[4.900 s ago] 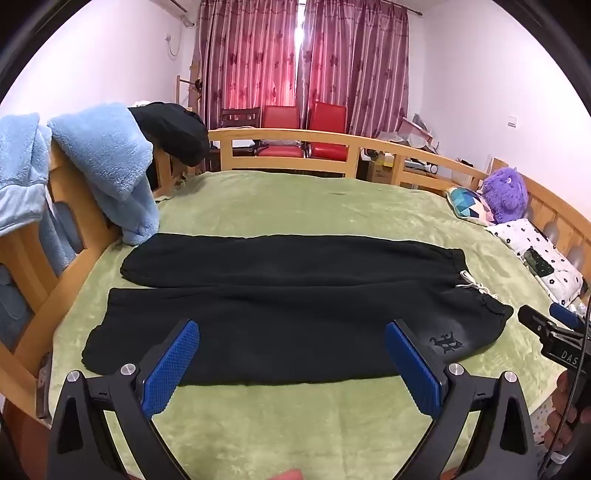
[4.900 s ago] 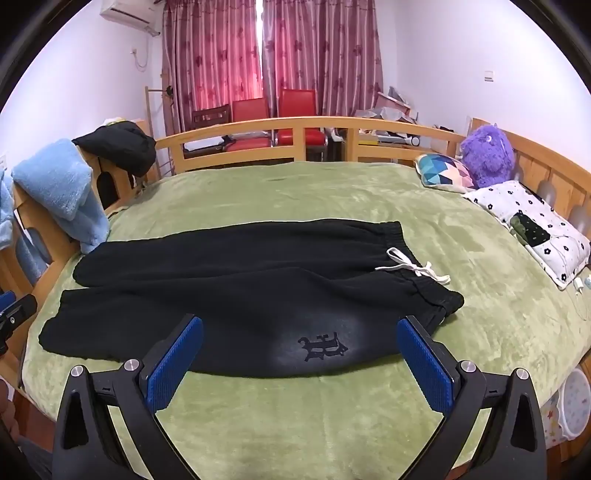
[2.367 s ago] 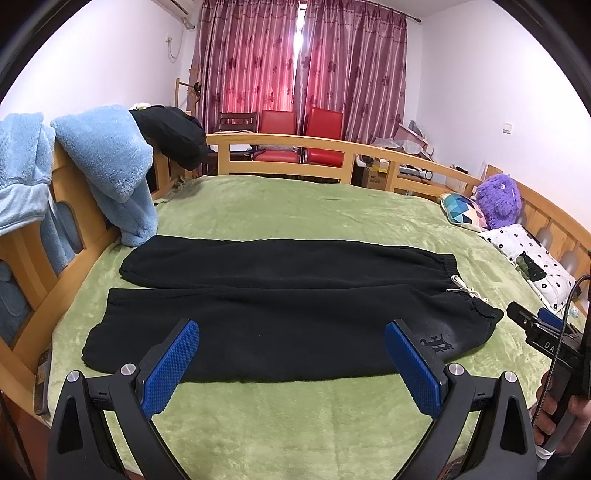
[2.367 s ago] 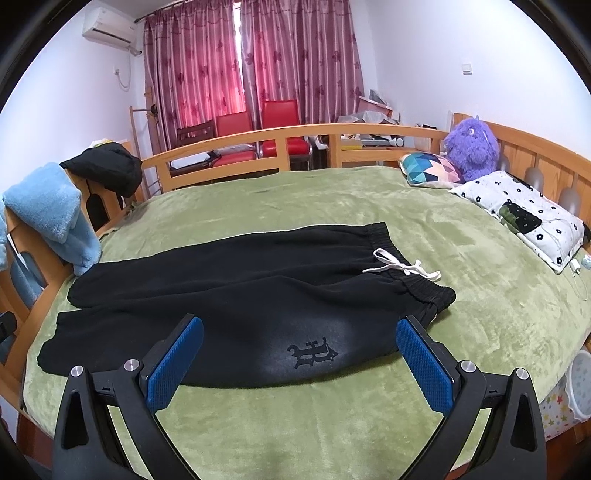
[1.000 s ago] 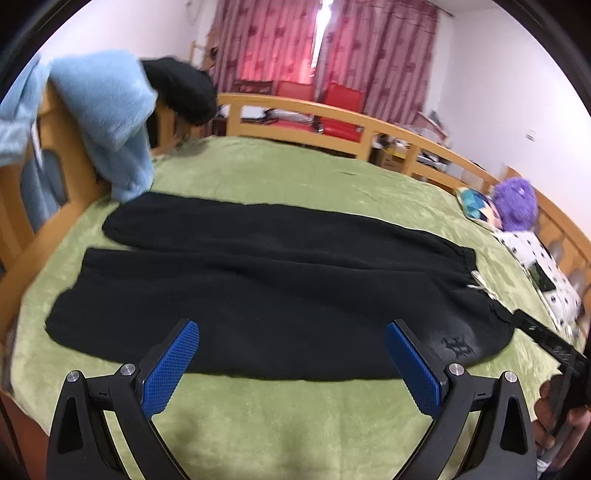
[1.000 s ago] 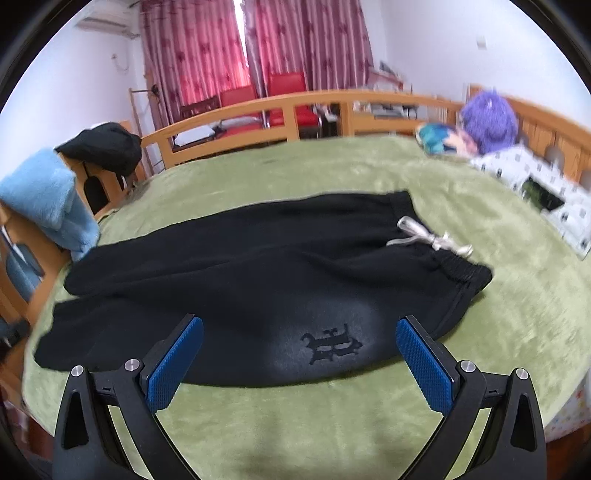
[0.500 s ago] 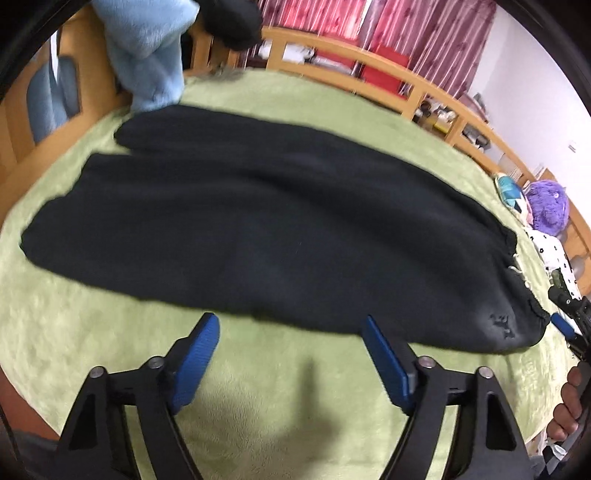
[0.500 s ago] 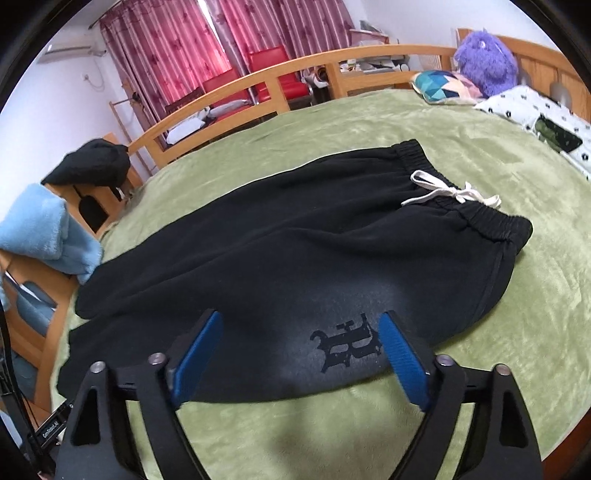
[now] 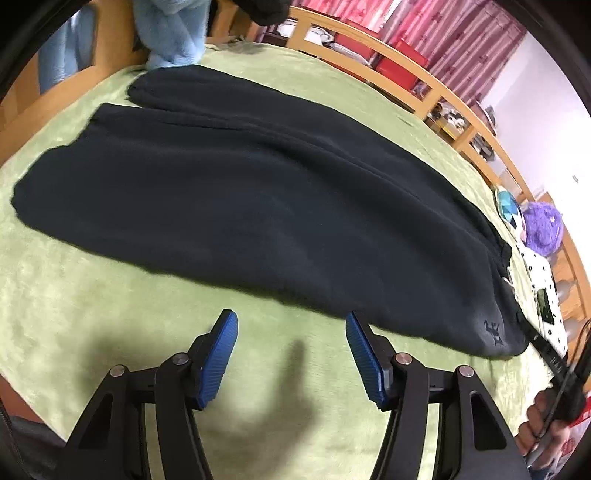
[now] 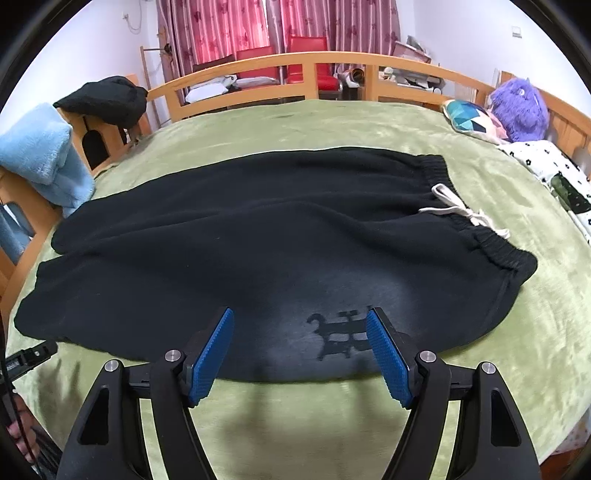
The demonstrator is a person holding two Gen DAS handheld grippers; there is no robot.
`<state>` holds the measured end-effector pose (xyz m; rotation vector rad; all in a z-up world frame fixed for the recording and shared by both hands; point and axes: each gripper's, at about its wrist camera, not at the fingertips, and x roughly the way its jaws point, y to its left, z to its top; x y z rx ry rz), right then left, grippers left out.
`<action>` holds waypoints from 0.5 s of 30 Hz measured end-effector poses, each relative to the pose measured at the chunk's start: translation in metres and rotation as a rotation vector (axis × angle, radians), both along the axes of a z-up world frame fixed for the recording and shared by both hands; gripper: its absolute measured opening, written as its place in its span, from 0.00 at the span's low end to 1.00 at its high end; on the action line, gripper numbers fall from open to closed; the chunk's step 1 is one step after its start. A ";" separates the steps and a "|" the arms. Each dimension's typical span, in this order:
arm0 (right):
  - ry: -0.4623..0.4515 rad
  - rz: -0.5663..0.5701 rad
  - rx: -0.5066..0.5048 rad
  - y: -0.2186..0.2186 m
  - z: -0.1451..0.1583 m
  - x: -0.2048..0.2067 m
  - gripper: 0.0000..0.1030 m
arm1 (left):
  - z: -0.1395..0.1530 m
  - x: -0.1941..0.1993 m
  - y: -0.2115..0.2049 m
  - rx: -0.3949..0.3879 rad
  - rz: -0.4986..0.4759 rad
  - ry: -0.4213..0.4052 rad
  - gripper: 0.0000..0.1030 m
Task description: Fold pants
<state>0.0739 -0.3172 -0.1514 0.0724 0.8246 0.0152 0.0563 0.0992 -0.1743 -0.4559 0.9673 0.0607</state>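
A: Where are the black pants (image 10: 280, 236) lying?

B: They are lying flat on the green blanket (image 10: 535, 354) on the bed, with both legs side by side. The waistband and its white drawstring (image 10: 461, 212) are sitting at the right end.

A: What is the left gripper (image 9: 291, 356) doing?

B: It is tipping downward over the blanket, just short of the near edge of the pants. Its blue pads (image 9: 218, 360) have just been closing, but they are standing apart with nothing between them.

A: And the right gripper (image 10: 300, 356)?

B: It is also pointing down, hanging over the near edge of the pants by the dark printed mark (image 10: 338, 334). Its jaws have been closing too, and they are gaping with only air inside. Whether the tips are touching the cloth is too hard to tell.

A: Is anything getting cut off?

B: Yes. In the left wrist view, a person's hand (image 9: 543, 428) is showing only partly at the lower right corner. The far leg ends are partly hiding near a blue fluffy blanket (image 9: 173, 33). That view is also looking a bit blurry.
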 end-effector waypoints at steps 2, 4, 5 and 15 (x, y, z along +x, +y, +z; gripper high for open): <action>0.006 -0.015 -0.001 0.000 -0.007 -0.001 0.71 | 0.004 -0.001 0.016 0.026 0.001 -0.007 0.56; 0.016 -0.048 -0.023 -0.003 -0.013 -0.006 0.71 | 0.004 -0.003 0.032 0.036 0.012 0.001 0.56; 0.016 -0.065 -0.033 -0.005 -0.016 -0.009 0.71 | 0.002 -0.003 0.040 0.025 0.010 -0.002 0.56; 0.066 -0.377 0.282 -0.089 -0.041 -0.042 0.75 | -0.038 0.003 0.077 -0.137 0.125 0.072 0.56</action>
